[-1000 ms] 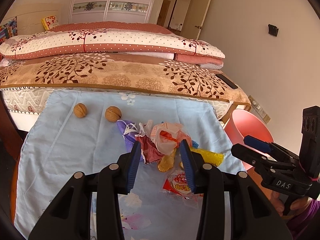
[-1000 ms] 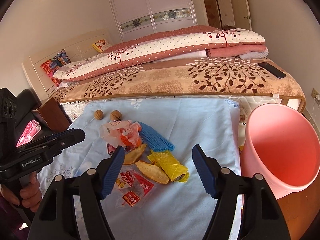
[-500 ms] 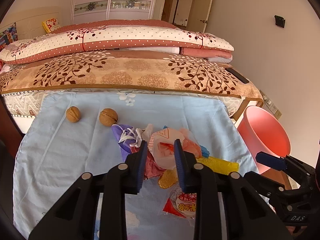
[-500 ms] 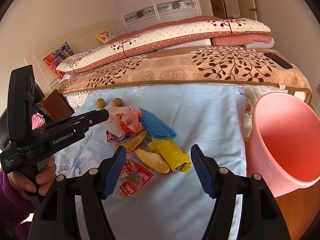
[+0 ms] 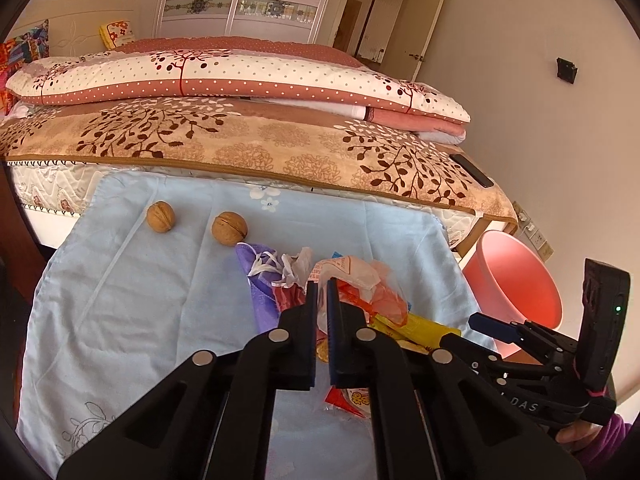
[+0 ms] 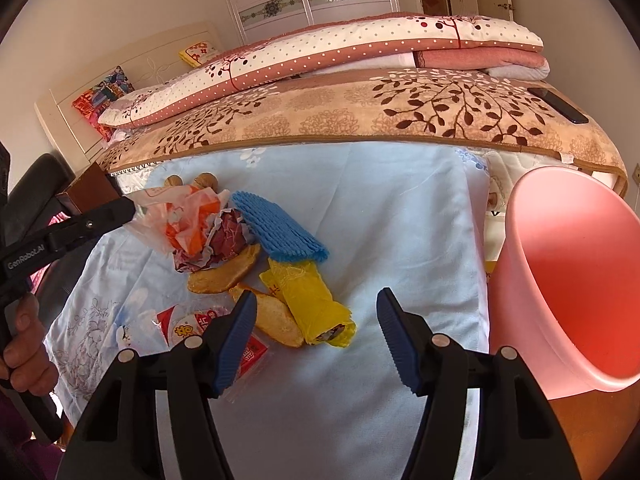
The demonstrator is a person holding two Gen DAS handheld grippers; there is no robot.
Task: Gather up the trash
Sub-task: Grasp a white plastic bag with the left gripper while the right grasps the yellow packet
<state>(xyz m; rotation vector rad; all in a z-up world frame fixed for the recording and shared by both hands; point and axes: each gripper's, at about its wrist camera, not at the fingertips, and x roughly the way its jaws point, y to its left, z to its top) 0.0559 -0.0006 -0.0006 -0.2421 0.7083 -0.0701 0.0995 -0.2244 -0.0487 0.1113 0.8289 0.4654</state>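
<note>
A heap of trash lies on the light blue cloth [image 6: 400, 208]. My left gripper [image 5: 322, 294] is shut on a crumpled white and orange plastic bag [image 5: 360, 280]; the bag [image 6: 180, 216] looks slightly lifted in the right wrist view. My right gripper [image 6: 316, 332] is open and empty, just above a yellow wrapper [image 6: 312, 300]. Near it lie bread pieces [image 6: 276, 316], a blue foam net [image 6: 276, 228] and a red and white snack packet [image 6: 196, 324]. A pink bin [image 6: 560, 272] stands at the right.
Two walnuts [image 5: 160, 217] [image 5: 229, 228] lie at the cloth's far left. A purple bag [image 5: 260, 280] lies beside the heap. A bed with folded quilts [image 5: 240, 80] runs behind the cloth, with a black phone [image 6: 558, 105] on its near corner.
My left gripper has closed from open onto the white and orange plastic bag and pulled it up a little. My right gripper has come lower and nearer the yellow wrapper, still open.
</note>
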